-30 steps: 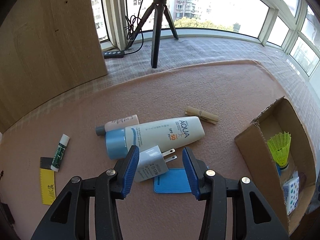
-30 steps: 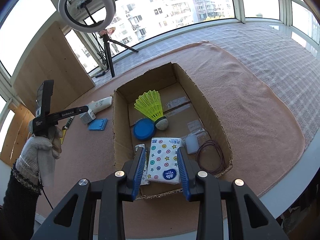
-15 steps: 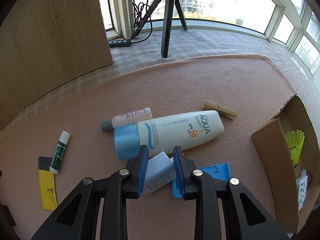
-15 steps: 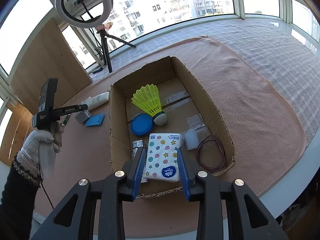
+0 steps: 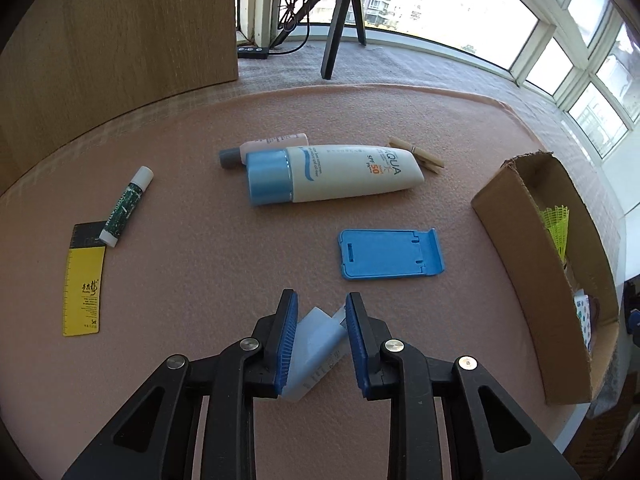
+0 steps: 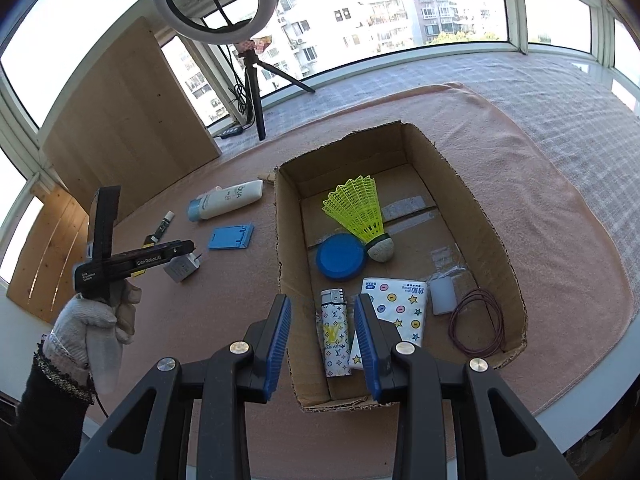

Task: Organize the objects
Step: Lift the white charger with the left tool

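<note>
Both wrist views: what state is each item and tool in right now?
Left tool: shut on the charger plug, lifted off the mat.
Charger plug: tilted between the pads.
Right tool: holding nothing, above the box's near end.
Cardboard box: open-topped, partly filled.
Sunscreen bottle: capped, lying on its side.
Phone stand: folded flat.
Glue stick: capped, lying down.
Lighter: lying in the box.

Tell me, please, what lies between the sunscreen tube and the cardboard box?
Between sunscreen tube and cardboard box: a wooden clothespin by the tube, then bare mat, in the left wrist view.
</note>
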`<state>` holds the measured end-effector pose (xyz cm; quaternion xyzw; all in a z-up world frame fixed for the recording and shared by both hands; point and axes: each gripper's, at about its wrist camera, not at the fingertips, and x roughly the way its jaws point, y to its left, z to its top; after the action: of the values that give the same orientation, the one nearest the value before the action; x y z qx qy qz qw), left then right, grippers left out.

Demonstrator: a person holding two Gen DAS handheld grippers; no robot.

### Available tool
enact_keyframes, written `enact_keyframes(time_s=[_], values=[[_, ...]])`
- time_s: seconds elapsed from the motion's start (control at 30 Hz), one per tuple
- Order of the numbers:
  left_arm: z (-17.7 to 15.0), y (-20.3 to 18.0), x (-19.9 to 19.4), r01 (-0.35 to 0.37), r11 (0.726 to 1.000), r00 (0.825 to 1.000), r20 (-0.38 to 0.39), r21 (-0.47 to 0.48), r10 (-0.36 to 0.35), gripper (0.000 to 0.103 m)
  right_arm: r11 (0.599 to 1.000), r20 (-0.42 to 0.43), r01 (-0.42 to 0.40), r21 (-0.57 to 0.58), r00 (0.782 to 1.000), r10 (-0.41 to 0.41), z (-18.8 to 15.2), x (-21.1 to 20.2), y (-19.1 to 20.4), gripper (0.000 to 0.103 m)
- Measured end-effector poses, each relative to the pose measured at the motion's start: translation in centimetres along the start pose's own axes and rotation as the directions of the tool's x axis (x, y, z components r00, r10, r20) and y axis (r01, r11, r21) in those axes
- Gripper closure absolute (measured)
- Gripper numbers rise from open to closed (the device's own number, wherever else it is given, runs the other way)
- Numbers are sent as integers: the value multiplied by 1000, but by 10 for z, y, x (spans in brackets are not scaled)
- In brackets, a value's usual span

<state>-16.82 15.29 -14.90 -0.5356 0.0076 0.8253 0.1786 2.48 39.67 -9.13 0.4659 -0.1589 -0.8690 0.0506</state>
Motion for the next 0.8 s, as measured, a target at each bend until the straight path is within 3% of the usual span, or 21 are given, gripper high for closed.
enact_keyframes(time_s=[0.23, 0.43, 0.6, 0.8], values=[[-54, -5, -18, 73, 996, 997, 7, -61, -73, 76, 998, -24, -42, -55, 999, 41, -2, 8, 25, 73], [-81, 1, -52, 74, 994, 995, 74, -83, -68, 76, 992, -45, -83, -94, 996, 79, -5, 16, 50, 73], [-93, 7, -62, 53, 996, 996, 73, -67, -48, 76, 987, -70, -116, -109, 992, 109, -10, 23, 66, 73], [-99, 1, -60, 92, 994, 994, 67, -51, -88, 76, 981, -91, -134, -140, 988, 122, -15, 28, 82, 73]])
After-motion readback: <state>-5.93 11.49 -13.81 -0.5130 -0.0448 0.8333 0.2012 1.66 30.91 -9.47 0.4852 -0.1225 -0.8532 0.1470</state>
